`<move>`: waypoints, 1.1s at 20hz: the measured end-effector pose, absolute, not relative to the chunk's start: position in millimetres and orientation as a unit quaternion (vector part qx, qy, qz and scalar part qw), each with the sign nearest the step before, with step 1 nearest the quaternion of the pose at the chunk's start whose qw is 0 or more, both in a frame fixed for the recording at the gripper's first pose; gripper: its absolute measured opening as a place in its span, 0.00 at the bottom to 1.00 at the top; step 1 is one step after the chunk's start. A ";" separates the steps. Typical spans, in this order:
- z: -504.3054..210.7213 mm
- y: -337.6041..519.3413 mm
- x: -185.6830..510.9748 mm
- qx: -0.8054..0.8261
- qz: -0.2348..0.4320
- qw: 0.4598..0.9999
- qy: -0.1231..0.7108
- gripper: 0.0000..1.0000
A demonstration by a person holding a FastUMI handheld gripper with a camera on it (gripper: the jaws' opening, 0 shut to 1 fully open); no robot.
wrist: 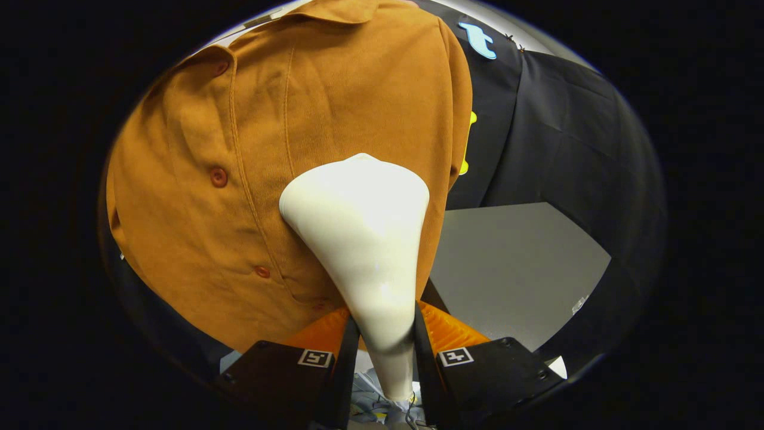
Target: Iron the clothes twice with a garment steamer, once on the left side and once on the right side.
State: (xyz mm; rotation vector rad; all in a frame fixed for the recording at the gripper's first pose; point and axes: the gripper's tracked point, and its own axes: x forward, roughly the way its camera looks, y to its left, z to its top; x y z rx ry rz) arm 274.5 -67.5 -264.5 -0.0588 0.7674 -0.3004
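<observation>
A brown button-front shirt (280, 149) hangs ahead of me, its collar at the top and its buttons running down the placket. A white garment steamer (364, 239) stands up between my fingers, narrow at the neck and flaring to a wide head. My gripper (387, 334) is shut on the steamer's neck, one finger pressing each side. The steamer's head lies against the shirt, to the right of the button placket and about halfway down the cloth. The steamer hides the part of the shirt behind it.
A grey table top (513, 269) lies to the right of the shirt, beyond my right finger. Black cloth walls (567, 137) close off the booth behind the shirt and table.
</observation>
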 end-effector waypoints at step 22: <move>-296.7 -71.3 248.8 -0.018 -0.167 0.902 0.399 0.50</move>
